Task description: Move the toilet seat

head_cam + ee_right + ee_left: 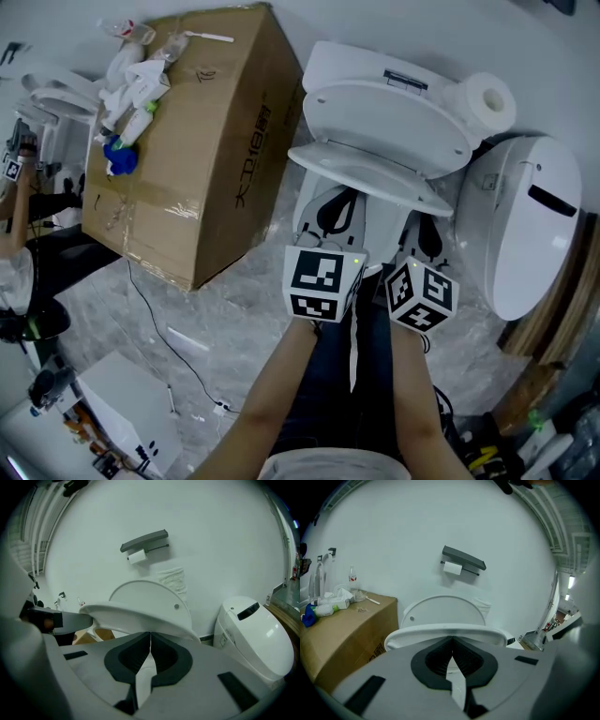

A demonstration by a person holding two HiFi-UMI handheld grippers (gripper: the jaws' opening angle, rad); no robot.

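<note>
Toilet seat (370, 176), centre frame, hangs half-raised below its lid (384, 112). Left gripper (452, 640) and right gripper (150, 634), jaws together on nothing, sit under its front rim. The lift looks about halfway done.

Grey marbled floor (234, 309) carries cardboard box (197, 141), toilet (375, 103), second white toilet (530, 225), thin black cable (150, 314).

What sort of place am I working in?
Likely a staged bathroom test area: a toilet and wall paper holder, yet a cardboard box and second toilet stand beside it.
</note>
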